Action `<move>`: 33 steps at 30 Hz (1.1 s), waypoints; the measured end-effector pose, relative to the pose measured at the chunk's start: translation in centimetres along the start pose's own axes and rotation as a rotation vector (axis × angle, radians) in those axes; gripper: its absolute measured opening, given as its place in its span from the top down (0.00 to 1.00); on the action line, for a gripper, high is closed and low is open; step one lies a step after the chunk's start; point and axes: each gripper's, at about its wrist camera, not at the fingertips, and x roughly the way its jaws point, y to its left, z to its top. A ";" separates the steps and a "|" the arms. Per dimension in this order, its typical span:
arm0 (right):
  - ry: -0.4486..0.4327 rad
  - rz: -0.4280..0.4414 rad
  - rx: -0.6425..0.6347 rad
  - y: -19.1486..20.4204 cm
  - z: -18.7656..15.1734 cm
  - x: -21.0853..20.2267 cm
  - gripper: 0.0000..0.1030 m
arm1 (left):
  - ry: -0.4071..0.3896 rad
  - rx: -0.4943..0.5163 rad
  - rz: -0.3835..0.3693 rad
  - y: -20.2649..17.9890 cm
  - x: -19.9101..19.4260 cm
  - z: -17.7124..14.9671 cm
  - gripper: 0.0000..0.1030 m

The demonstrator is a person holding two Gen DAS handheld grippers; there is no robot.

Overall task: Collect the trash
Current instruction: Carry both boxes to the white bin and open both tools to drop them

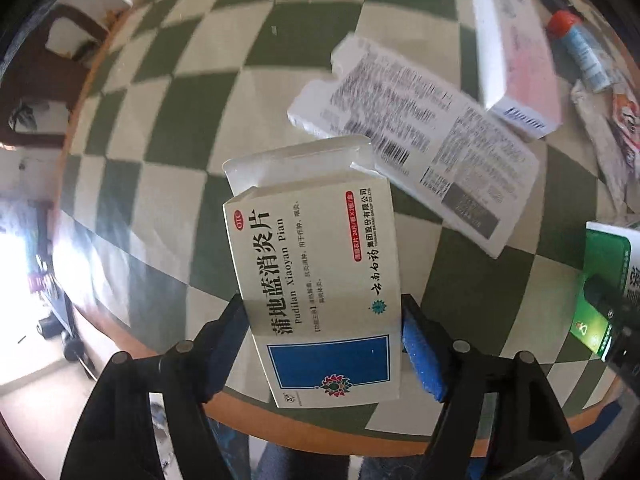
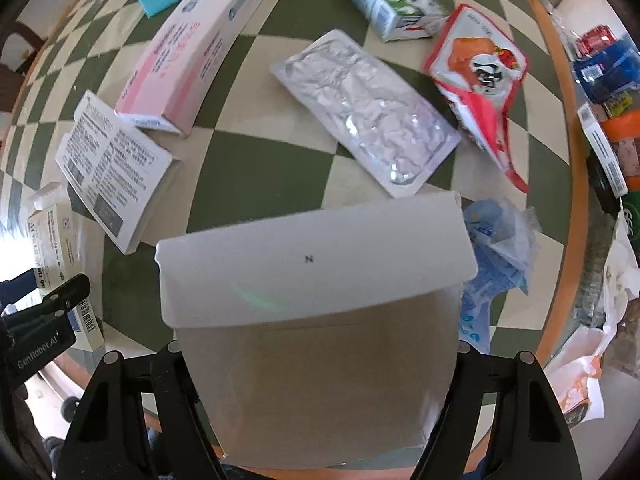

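- Our left gripper (image 1: 326,344) holds a cream cardboard medicine box with black Chinese print and a blue rectangle (image 1: 320,288); its blue-padded fingers (image 1: 424,356) press on the box's two long sides, with the jaws at a middling width.
- That box stands up from the jaws, its end flap open at the far end, above the green-and-cream checked tablecloth (image 1: 168,128).
- Beyond our left gripper and to its right lies a flattened white carton with dense black print and a barcode (image 1: 420,136), and past it a long white-and-pink box (image 1: 516,60).
- Our right gripper (image 2: 316,364) holds a plain white and grey-brown cardboard box with its flap open (image 2: 316,300); the box fills the span between the wide-set black fingers (image 2: 496,408), whose pads are hidden behind it.
- Just ahead of our right gripper lies a crumpled silver foil blister sheet (image 2: 368,112), flat on the cloth.
- Touching the held box on its right is a crumpled pale blue plastic wrapper (image 2: 496,252).
- Farther ahead and right lies a red-and-white snack bag (image 2: 480,76), near a small blue-and-white carton (image 2: 396,0).
- To the left of our right gripper we see the printed white carton again, and the left gripper with its cream box at the edge of view.
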 end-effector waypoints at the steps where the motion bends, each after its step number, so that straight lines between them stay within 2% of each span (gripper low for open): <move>1: -0.012 0.004 0.009 -0.2 0.0 -0.3 0.23 | -0.024 0.008 0.005 0.1 -0.9 -0.3 0.30; 7: -0.083 0.021 0.062 -0.9 -2.0 -3.4 0.23 | -0.141 0.050 -0.014 0.9 -5.7 -1.9 0.30; 11: -0.139 0.035 0.105 0.3 -4.2 -5.8 0.23 | -0.215 0.091 -0.063 1.9 -7.5 -3.7 0.30; 15: -0.203 0.070 0.180 2.8 -7.8 -8.2 0.23 | -0.272 0.138 -0.126 2.9 -6.4 -4.1 0.30; 17: -0.232 0.071 0.213 4.6 -9.5 -9.4 0.23 | -0.301 0.176 -0.175 4.9 -6.6 -5.6 0.30; 21: -0.304 0.101 0.324 8.2 -16.7 -11.0 0.23 | -0.310 0.233 -0.261 8.8 -5.6 -8.7 0.30; 23: -0.322 0.119 0.366 9.8 -19.2 -10.9 0.23 | -0.290 0.253 -0.294 11.0 -4.7 -10.9 0.30; 26: -0.305 0.154 0.434 12.8 -24.2 -9.7 0.23 | -0.207 0.244 -0.339 14.0 -2.0 -13.8 0.30; 30: -0.193 0.193 0.450 17.0 -29.9 -4.5 0.23 | -0.081 0.247 -0.358 16.1 3.8 -16.9 0.30; 33: -0.112 0.211 0.448 19.0 -32.2 0.8 0.23 | -0.012 0.232 -0.349 16.0 9.6 -17.6 0.30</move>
